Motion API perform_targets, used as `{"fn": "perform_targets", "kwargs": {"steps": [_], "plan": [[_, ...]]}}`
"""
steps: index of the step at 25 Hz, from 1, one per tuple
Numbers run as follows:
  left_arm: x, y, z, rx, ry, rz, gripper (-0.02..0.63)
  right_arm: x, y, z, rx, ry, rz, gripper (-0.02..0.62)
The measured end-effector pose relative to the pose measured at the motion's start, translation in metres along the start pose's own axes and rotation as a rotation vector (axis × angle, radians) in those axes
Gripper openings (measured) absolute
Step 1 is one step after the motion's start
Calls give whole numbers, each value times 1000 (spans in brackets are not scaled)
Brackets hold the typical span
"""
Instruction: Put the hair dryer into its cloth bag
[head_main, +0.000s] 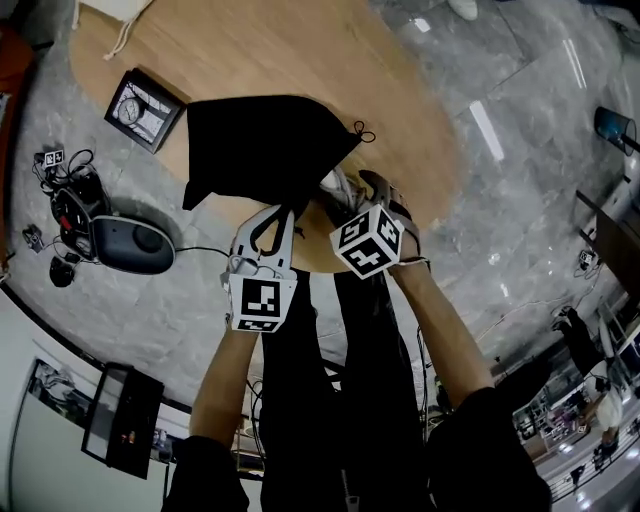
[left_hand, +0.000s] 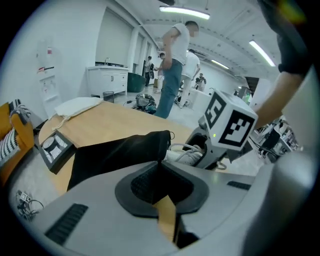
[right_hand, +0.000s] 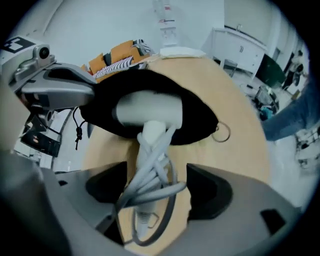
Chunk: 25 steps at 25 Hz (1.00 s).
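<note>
The black cloth bag (head_main: 265, 140) lies on the round wooden table (head_main: 400, 110). My left gripper (head_main: 283, 212) is shut on the bag's near edge, with black fabric pinched between its pads (left_hand: 150, 182). The white hair dryer (right_hand: 147, 112) has its head in the bag's mouth (right_hand: 195, 117). Its handle, with the grey cord (right_hand: 150, 170) wound round it, points back between the jaws of my right gripper (right_hand: 155, 187). Those jaws stand wide open on either side of the handle, apart from it. In the head view the right gripper (head_main: 365, 195) sits just right of the left one.
A black framed tablet (head_main: 143, 108) lies at the table's left edge. A white cloth (left_hand: 77, 105) rests at the far end. A dark grey device (head_main: 130, 245) with cables sits on the floor to the left. People (left_hand: 175, 55) stand beyond the table.
</note>
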<state>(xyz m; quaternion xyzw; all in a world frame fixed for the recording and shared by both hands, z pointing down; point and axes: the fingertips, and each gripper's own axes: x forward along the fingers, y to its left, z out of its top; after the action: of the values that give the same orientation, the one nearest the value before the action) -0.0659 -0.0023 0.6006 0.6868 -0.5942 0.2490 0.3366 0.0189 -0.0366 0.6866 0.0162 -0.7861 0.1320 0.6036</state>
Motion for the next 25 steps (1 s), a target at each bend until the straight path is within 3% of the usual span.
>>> {"fn": "perform_targets", "kwargs": {"steps": [3,6,9,10,13,18,25], "plan": [[2,-1,9,6,-4,13,25,8,14,-18,-37,111,93,368],[4,1,18,3,-20,21,25,11,14,-34,-45,184,92,368],[7,-1,20,12,-13,16,25,14,7,-38,16,148,47,335],[8,-2,19,20,-5,15,25,14,6,-38,21,141,40,246],[9,-5,17,37,5,20,26,11,7,-39,9,115,44,158],[7,-11,12,52,14,19,25,-16,1,-37,29,61,30,155],[11,-18,-3,87,49,20,26,-56,-7,-33,-14,96,4,155]]}}
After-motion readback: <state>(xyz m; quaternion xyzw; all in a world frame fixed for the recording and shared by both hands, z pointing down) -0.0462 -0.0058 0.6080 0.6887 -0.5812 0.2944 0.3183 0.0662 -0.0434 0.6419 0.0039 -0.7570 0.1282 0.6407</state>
